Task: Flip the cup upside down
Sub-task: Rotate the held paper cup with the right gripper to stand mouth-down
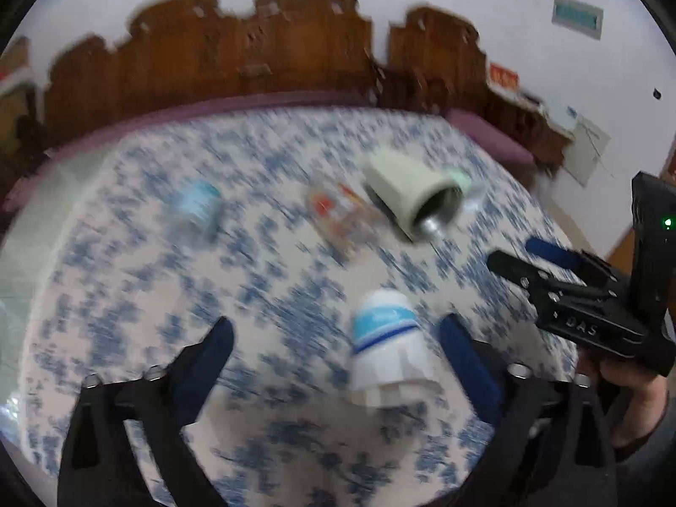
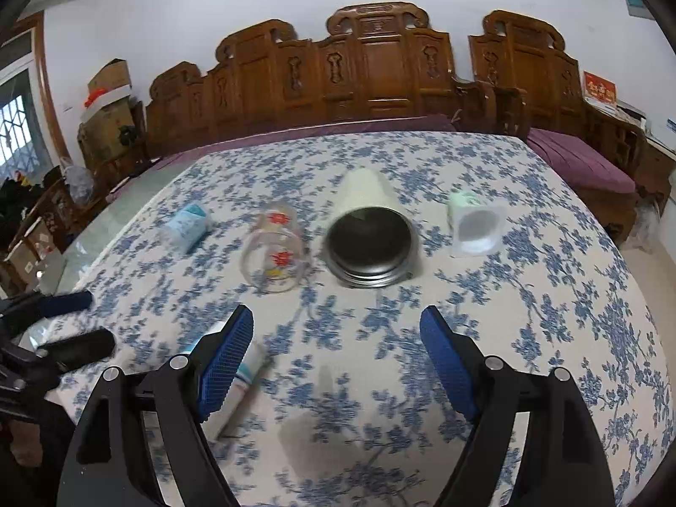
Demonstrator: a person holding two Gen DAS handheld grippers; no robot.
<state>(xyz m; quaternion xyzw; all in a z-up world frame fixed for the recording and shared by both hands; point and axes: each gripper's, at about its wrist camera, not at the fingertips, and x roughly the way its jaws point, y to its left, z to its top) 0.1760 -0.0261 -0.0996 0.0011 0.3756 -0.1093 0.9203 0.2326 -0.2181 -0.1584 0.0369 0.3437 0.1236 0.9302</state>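
Raised letters reading "DAS" are showing on the black body of the right gripper [image 1: 528,262], seen from the left wrist view; markings on the red card by the wooden bench [image 2: 372,72] are staying illegible

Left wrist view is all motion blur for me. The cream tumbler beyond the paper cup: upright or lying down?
Observer: Lying on its side. The right wrist view shows the cream tumbler sharply, with its dark open mouth facing the camera.
Operator: Is the right hand-held gripper holding anything?
Observer: No. The right hand-held gripper is open, with only the tablecloth in its gap.
Operator: Can you see the paper cup from there?
Observer: Partly. The paper cup is half hidden behind that gripper's finger on the picture's left, and it is blurred, so I cannot tell how it stands.
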